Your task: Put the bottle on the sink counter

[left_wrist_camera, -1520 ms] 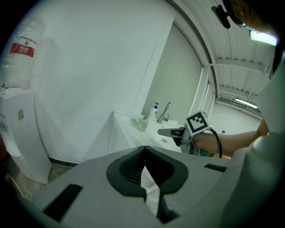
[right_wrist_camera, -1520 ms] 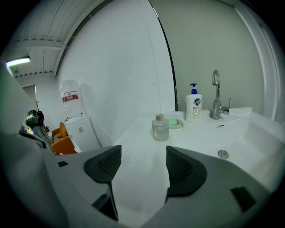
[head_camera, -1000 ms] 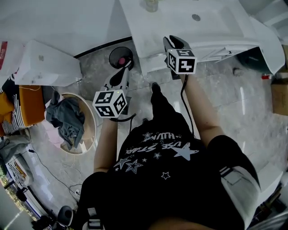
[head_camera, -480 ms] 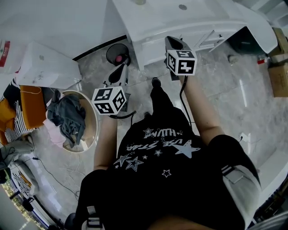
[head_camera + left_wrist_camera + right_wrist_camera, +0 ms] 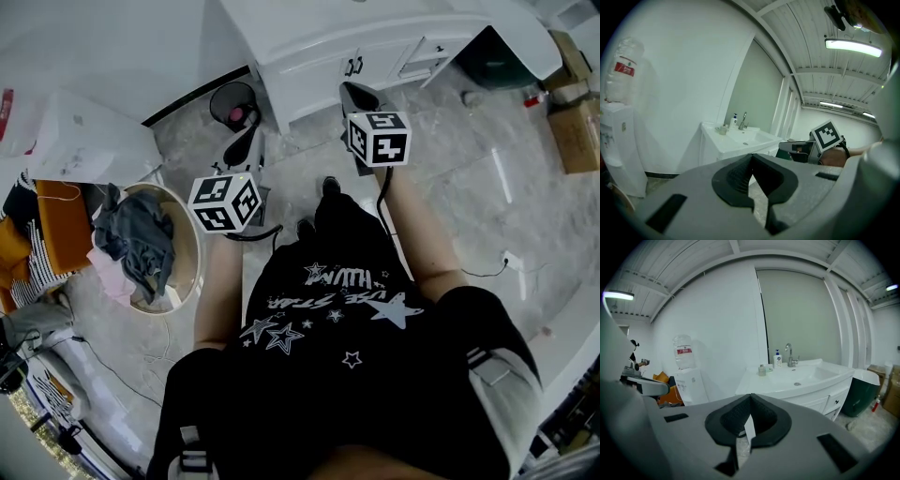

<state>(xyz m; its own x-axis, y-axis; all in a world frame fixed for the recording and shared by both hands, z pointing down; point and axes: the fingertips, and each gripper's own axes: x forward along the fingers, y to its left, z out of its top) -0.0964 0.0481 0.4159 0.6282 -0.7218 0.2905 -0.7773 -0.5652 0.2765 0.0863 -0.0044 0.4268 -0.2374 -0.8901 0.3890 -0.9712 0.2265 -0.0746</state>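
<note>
Right gripper view has the bottle (image 5: 777,359) standing upright on the sink bench (image 5: 787,380), at the back just left of the tap (image 5: 790,355), so to me the task looks done already. From the right hand-held gripper (image 5: 750,399) it sits ahead and a bit up-frame, well apart, long axis vertical. That hand-held gripper is fully closed with nothing in it, and the left hand-held gripper (image 5: 751,159) is pinched together and empty too. The left gripper view shows the bottle smaller, left of centre, so I'd guess the right one is nearer.

Materials: the bottle looks like a slim plastic pump dispenser, white with some blue on it. A small squat cup (image 5: 761,370) stands near it on the left. The bench is glossy white with a moulded basin, and the tap is shiny metal. The jaw pads are black and ribbed, set in grey plastic shells.
</note>
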